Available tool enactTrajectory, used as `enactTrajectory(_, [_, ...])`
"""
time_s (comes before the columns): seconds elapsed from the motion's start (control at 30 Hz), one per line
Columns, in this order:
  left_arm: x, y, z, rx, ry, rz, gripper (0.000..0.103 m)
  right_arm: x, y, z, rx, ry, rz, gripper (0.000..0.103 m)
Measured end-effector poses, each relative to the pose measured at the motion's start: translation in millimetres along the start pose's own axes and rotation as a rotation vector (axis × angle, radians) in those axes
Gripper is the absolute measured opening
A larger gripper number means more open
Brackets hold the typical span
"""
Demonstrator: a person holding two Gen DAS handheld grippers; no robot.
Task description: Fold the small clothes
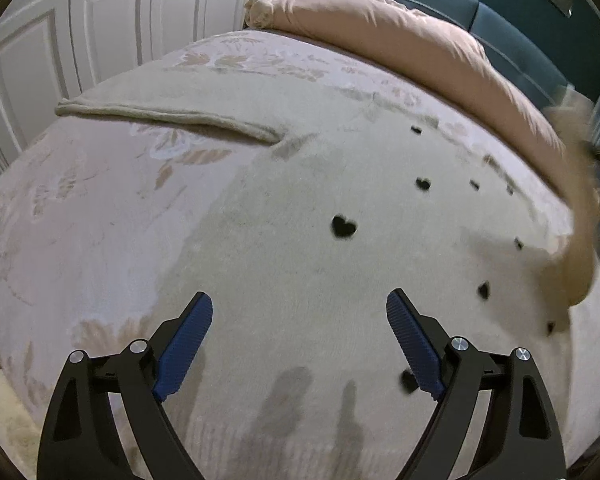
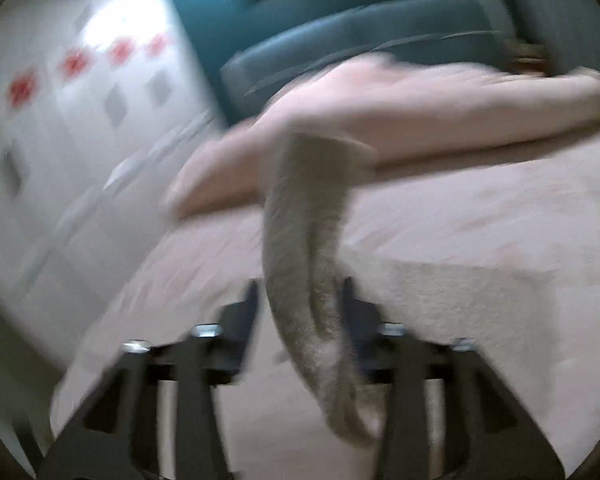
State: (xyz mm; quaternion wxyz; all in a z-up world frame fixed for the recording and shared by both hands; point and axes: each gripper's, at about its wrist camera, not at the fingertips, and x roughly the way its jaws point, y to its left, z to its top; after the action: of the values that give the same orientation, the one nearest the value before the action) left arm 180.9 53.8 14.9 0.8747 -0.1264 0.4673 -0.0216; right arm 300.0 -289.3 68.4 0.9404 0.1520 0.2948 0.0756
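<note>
Cream garment (image 1: pixel 300 208) with black hearts spread flat on bed (image 1: pixel 80 208). Left gripper (image 1: pixel 299 312) hovers above, jaws spread, empty. Sleeve (image 2: pixel 304 248) pinched in right gripper (image 2: pixel 300 300), lifted; picture blurred. Step judged: sleeve fold inward. Next: sleeve to be laid across body.

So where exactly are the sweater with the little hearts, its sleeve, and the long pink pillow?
sweater (image 1: pixel 320 264): left wrist view, on the cream body near a black heart.
sleeve (image 2: pixel 308 248): right wrist view, on the middle of the sleeve between the fingers.
pillow (image 1: pixel 400 28): left wrist view, on its top side.

Left claw (image 1: pixel 300 306) gapes over sweater (image 1: pixel 320 208)
</note>
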Motion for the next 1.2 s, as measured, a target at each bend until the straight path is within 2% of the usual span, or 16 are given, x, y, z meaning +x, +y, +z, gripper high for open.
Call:
enactTrajectory(0.1, [2,-1,14,-0.043,0.012,-0.085,0.087,41,55,-56,-0.09,0.131,0.018,0.053])
enactTrajectory(0.2, [10,-6,31,-0.044,0.018,-0.149,0.087,42,61,-103,-0.009,0.208,0.038,0.053])
enactTrajectory(0.33, [35,-15,55,-0.062,0.046,-0.223,0.087,-5,22,-127,0.126,0.189,-0.028,0.053])
enactTrajectory(0.5, [84,-35,87,-0.154,0.093,-0.31,0.087,-50,-62,-129,0.372,0.142,-0.123,0.057])
enactTrajectory(0.67, [136,-46,107,-0.277,0.154,-0.347,0.086,-58,-116,-133,0.55,0.081,-0.141,0.059])
enactTrajectory(0.73, [142,-51,111,-0.286,0.146,-0.343,0.083,-55,-128,-132,0.604,0.059,-0.13,0.059])
enactTrajectory(0.8, [146,-60,119,-0.251,0.14,-0.345,0.052,-50,-133,-131,0.629,0.054,-0.132,0.059])
enactTrajectory(0.83, [147,-63,121,-0.234,0.144,-0.357,0.04,-46,-134,-127,0.632,0.049,-0.135,0.056])
enactTrajectory(0.87, [151,-68,126,-0.219,0.152,-0.401,0.013,-41,-133,-123,0.629,0.047,-0.138,0.049])
enactTrajectory(0.9, [152,-71,131,-0.216,0.152,-0.425,0.005,-40,-136,-120,0.62,0.042,-0.132,0.028])
enactTrajectory(0.93, [147,-75,137,-0.211,0.128,-0.436,0.005,-38,-135,-114,0.613,0.039,-0.117,0.006])
enactTrajectory(0.97, [137,-80,145,-0.189,0.076,-0.452,0.005,-42,-134,-106,0.61,0.01,-0.098,0.007])
enactTrajectory(1.07, [100,-95,160,-0.117,-0.073,-0.505,0.005,-80,-123,-85,0.557,-0.202,-0.059,0.006])
enactTrajectory(1.1, [95,-96,160,-0.109,-0.093,-0.51,0.005,-86,-122,-85,0.544,-0.239,-0.061,0.006])
enactTrajectory(1.13, [95,-97,158,-0.095,-0.103,-0.504,0.005,-86,-125,-90,0.533,-0.248,-0.103,0.006])
enactTrajectory(1.2, [121,-101,143,-0.039,-0.041,-0.42,0.005,-56,-142,-106,0.542,-0.089,-0.196,0.006])
